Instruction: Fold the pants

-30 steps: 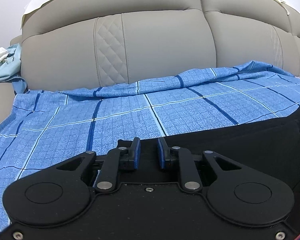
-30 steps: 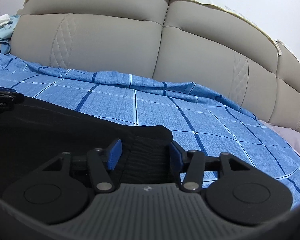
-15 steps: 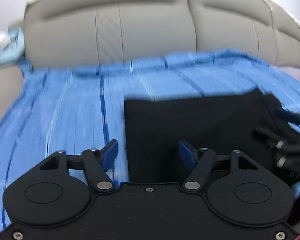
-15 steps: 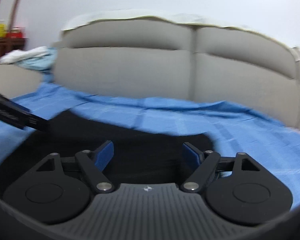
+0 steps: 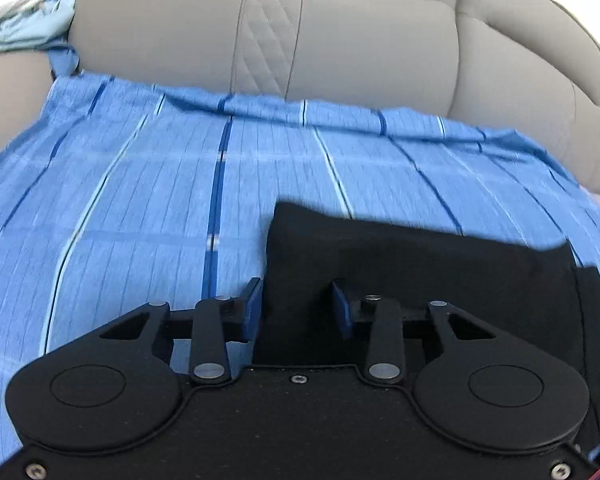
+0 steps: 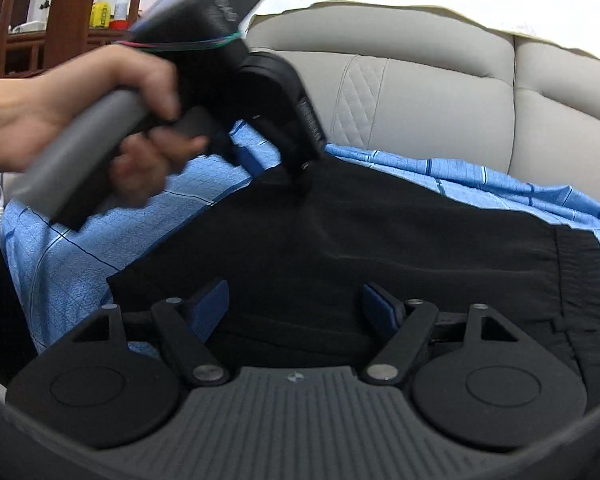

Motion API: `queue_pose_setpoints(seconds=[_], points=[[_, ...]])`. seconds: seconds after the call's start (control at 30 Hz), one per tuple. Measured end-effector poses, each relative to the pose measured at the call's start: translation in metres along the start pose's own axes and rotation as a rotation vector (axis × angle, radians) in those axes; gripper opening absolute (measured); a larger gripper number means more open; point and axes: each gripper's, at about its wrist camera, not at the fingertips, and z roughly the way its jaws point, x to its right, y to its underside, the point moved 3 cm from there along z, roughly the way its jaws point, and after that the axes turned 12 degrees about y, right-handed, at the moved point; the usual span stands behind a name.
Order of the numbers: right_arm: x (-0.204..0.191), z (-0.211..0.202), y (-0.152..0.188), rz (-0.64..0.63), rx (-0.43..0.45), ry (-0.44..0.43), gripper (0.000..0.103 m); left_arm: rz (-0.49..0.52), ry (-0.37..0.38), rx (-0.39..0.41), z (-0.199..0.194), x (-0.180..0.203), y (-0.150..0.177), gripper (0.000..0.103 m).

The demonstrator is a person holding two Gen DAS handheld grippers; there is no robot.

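The black pants [image 6: 380, 240] lie folded flat on a blue checked sheet [image 5: 140, 208] over the sofa seat, waistband [image 6: 580, 256] to the right. In the left wrist view the pants [image 5: 440, 276] fill the lower right. My left gripper [image 5: 297, 306] is open, its jaws straddling the pants' left edge, holding nothing. It also shows in the right wrist view [image 6: 276, 168], held by a hand above the pants' far left corner. My right gripper [image 6: 296, 308] is open and empty over the near edge of the pants.
The grey sofa backrest [image 5: 340, 40] rises behind the sheet. A light blue cloth [image 5: 28, 20] lies on the left armrest. A wooden shelf with bottles [image 6: 100, 12] stands far left behind the sofa.
Both grippers opened and let go of the pants, which now lie flat. The right gripper swung left, bringing the left gripper and hand into its view.
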Motion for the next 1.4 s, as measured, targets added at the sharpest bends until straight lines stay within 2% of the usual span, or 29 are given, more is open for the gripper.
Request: queue_pose_setpoints(seconds=[0.1,0.2,0.23,0.37,0.47,0.5,0.57,0.67,0.77,0.83,0.93,1.03,1.1,1.17,1.3,1.4], points=[[-0.003,-0.001,0.002,-0.017,0.014,-0.001,0.083,0.01,-0.024,0.019,0.013,-0.002,-0.015,0.031],[-0.002,-0.001,0.003,-0.015,0.016,-0.011,0.083,-0.029,-0.027,0.021,0.03,-0.01,-0.028,0.028],[-0.001,-0.001,0.003,-0.011,0.016,-0.016,0.083,-0.03,-0.04,0.021,0.036,-0.011,-0.031,0.023],[0.0,-0.001,0.005,-0.003,0.018,-0.048,0.084,-0.03,-0.088,-0.001,0.052,-0.013,-0.038,0.023],[0.018,0.002,-0.001,0.036,0.015,-0.103,0.085,-0.001,-0.077,0.014,0.041,-0.007,-0.04,0.024],[0.028,-0.001,-0.003,0.065,0.023,-0.118,0.085,0.014,-0.061,0.02,0.034,-0.006,-0.04,0.026],[0.049,-0.01,-0.007,0.116,0.045,-0.101,0.086,0.042,-0.021,0.018,0.019,-0.003,-0.038,0.044],[0.097,-0.011,-0.012,0.192,0.043,0.006,0.089,0.073,0.026,0.015,-0.005,-0.001,-0.027,0.052],[0.153,0.0,-0.013,0.284,-0.012,0.144,0.09,0.069,0.074,0.008,-0.022,0.001,-0.011,0.062],[0.187,0.014,-0.012,0.325,-0.096,0.184,0.096,0.058,0.102,-0.006,-0.027,0.0,0.0,0.067],[0.219,0.037,-0.01,0.346,-0.204,0.134,0.099,0.036,0.132,-0.037,-0.023,-0.004,0.012,0.071],[0.237,0.055,-0.005,0.408,-0.25,0.062,0.103,0.005,0.136,-0.055,-0.015,-0.008,0.019,0.072],[0.238,0.061,-0.005,0.422,-0.236,0.015,0.103,0.005,0.155,-0.033,-0.014,-0.01,0.019,0.076],[0.235,0.069,-0.007,0.383,-0.229,-0.016,0.103,-0.011,0.194,-0.028,-0.01,-0.011,0.017,0.08],[0.23,0.082,-0.013,0.311,-0.221,-0.078,0.101,-0.05,0.294,-0.02,-0.004,-0.018,0.011,0.084],[0.23,0.082,-0.015,0.305,-0.219,-0.13,0.1,-0.097,0.355,-0.009,-0.001,-0.023,0.008,0.09]])
